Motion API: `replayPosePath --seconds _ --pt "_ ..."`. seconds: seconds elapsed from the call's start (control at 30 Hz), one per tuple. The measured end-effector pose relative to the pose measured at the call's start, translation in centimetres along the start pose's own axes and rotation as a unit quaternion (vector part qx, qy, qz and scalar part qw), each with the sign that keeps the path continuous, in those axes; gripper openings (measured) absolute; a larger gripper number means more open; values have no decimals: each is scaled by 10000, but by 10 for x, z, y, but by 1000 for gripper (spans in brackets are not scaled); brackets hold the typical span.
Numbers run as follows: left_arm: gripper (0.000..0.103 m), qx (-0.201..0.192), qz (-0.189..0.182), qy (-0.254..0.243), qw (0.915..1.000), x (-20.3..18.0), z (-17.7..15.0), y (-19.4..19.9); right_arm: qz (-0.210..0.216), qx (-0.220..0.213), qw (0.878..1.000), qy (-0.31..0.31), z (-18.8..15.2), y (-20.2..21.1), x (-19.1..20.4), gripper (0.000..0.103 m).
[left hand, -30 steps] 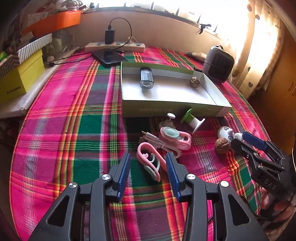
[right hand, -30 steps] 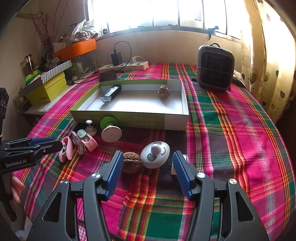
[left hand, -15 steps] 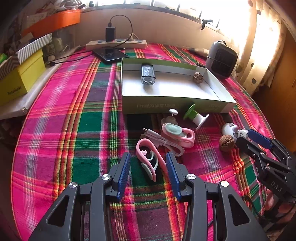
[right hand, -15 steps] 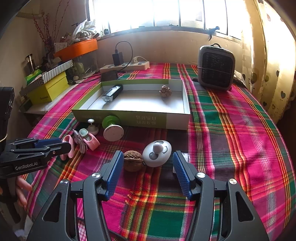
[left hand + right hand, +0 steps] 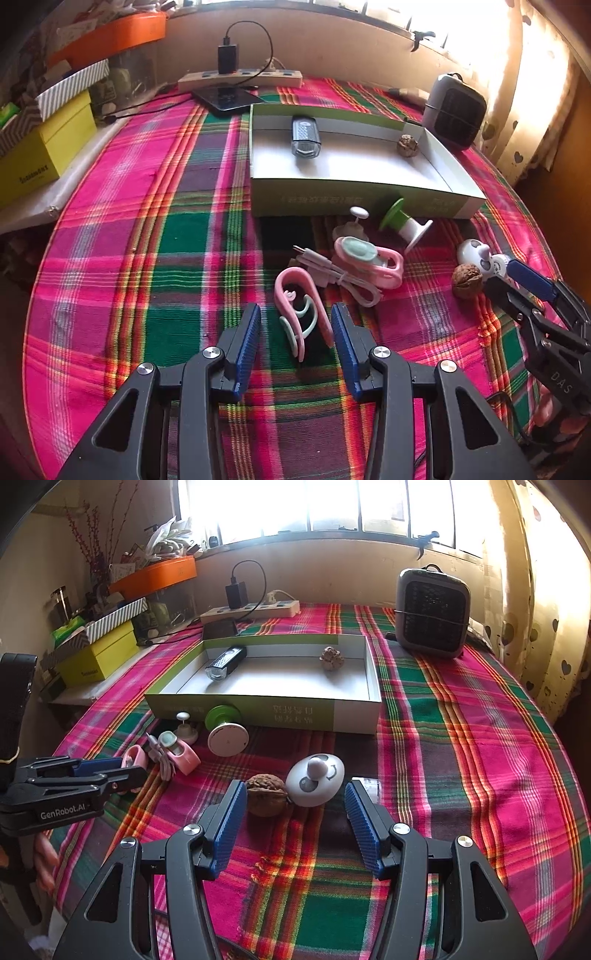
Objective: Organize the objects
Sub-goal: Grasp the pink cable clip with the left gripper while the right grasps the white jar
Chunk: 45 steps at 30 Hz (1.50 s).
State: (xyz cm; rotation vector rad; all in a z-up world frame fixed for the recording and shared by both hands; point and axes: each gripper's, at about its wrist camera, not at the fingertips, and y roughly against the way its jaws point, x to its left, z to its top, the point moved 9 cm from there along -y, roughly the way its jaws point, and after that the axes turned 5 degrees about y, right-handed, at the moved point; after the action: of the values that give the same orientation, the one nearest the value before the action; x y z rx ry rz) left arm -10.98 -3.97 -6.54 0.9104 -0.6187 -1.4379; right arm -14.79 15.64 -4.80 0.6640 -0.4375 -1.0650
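A shallow green-sided box (image 5: 354, 201) (image 5: 354, 714) holds a black bike light (image 5: 304, 138) (image 5: 225, 662) and a knobbly nut (image 5: 407, 144) (image 5: 331, 658). In front of it on the plaid cloth lie a pink ear-hook piece (image 5: 301, 314), a pink case with a cable (image 5: 367, 260) (image 5: 177, 753), a green-and-white spool (image 5: 404, 223) (image 5: 225, 734), a walnut (image 5: 466, 280) (image 5: 266, 794) and a white egg-shaped gadget (image 5: 476, 254) (image 5: 316, 781). My left gripper (image 5: 295, 326) is open around the pink ear-hook piece. My right gripper (image 5: 295, 805) is open around the walnut and white gadget.
A grey fan heater (image 5: 432, 614) stands at the back right. A power strip with a charger (image 5: 251, 607) and a phone (image 5: 229, 99) lie behind the box. Yellow and striped boxes (image 5: 98, 651) are stacked at the left edge. A small white knob piece (image 5: 351, 227) sits by the box front.
Both grippers have drawn back slightly toward me; the objects lie a little farther out between the fingers. Nothing was grasped or moved.
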Motion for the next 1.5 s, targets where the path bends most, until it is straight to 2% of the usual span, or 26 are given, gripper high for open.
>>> replayPosePath --seconds 0.2,0.57,0.83,1.5 --pt "38 -89 160 81 9998 14 2 1 -9 6 10000 88 -4 2 3 57" --pt "28 -219 131 69 9997 22 7 -1 -93 -46 9999 -95 -10 12 -14 57" --pt "22 -342 164 -14 9993 25 12 -3 -366 158 9977 -541 -20 9 -48 57" --pt "22 -440 153 -28 9989 26 18 -7 -552 659 9957 -341 -17 -18 -50 57"
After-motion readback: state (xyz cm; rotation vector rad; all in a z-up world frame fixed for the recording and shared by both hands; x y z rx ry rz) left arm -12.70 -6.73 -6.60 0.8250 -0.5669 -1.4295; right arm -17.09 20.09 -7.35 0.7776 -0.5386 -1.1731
